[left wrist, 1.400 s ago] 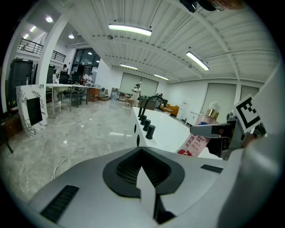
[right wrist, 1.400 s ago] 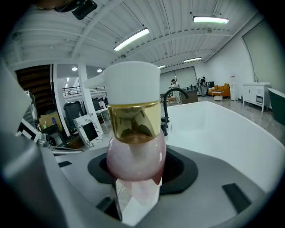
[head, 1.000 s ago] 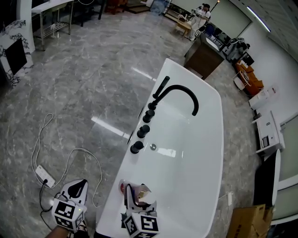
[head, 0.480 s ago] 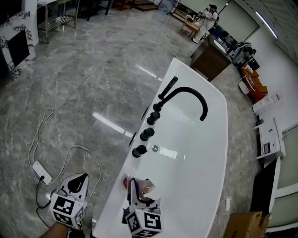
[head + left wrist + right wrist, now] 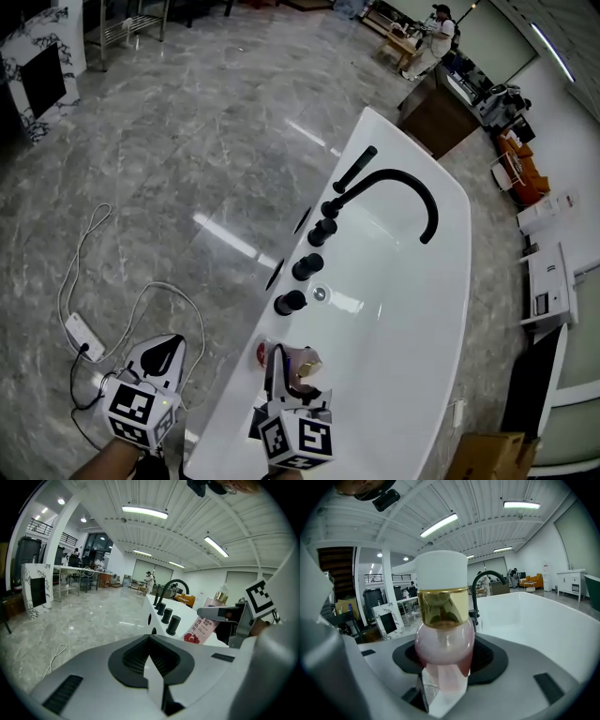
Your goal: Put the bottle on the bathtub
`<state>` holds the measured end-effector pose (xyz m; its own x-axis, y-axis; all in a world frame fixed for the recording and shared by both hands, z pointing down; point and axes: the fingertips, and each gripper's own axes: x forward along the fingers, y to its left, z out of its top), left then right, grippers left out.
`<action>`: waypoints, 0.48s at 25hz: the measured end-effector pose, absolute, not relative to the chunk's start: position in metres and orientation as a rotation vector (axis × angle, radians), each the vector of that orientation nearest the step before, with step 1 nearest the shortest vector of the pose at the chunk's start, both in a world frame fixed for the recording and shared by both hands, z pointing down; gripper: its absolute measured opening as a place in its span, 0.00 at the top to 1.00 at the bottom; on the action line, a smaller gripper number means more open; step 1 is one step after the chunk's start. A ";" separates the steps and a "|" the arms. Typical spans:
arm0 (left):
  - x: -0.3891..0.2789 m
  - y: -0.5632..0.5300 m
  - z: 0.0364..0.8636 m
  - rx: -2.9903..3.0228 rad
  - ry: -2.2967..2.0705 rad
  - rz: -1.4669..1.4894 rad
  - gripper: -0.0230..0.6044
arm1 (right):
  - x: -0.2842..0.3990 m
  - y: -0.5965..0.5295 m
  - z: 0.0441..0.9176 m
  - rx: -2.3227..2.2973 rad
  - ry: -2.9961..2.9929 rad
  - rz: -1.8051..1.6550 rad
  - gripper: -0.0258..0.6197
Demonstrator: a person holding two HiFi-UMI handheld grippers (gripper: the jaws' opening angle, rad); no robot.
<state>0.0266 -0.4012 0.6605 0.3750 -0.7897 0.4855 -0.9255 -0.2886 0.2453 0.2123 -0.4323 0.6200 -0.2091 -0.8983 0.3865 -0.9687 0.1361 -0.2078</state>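
my right claw [image 5: 284, 367]: pinching the pink plastic bottle with gold collar [image 5: 302, 366], over the white bathtub's [image 5: 412, 319] near end.
my left claw [image 5: 165, 352]: pressed together, empty, at its 9 o'clock.
change: the bottle has crept nearer the black round knobs [image 5: 291, 302] at its 12 o'clock.
meaning: i judge it not yet set down.

Bottle [image 5: 443, 634]: pink translucent body, gold collar, white cap, red-fruit label. It is tilted, cap uppermost, clamped in my right gripper [image 5: 289, 373] over the tub's near rim.
Bathtub [image 5: 450, 281]: white, long, with black fittings along its left rim.
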 end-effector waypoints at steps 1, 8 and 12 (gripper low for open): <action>0.027 -0.402 0.662 2.152 -1.477 0.370 0.94 | 0.212 -0.434 0.620 1.858 -2.237 0.619 0.60; 0.031 -0.410 0.666 2.150 -1.478 0.361 0.94 | 0.213 -0.446 0.625 1.865 -2.238 0.603 0.60; 0.030 -0.409 0.670 2.143 -1.481 0.363 0.94 | 0.212 -0.445 0.630 1.870 -2.234 0.593 0.60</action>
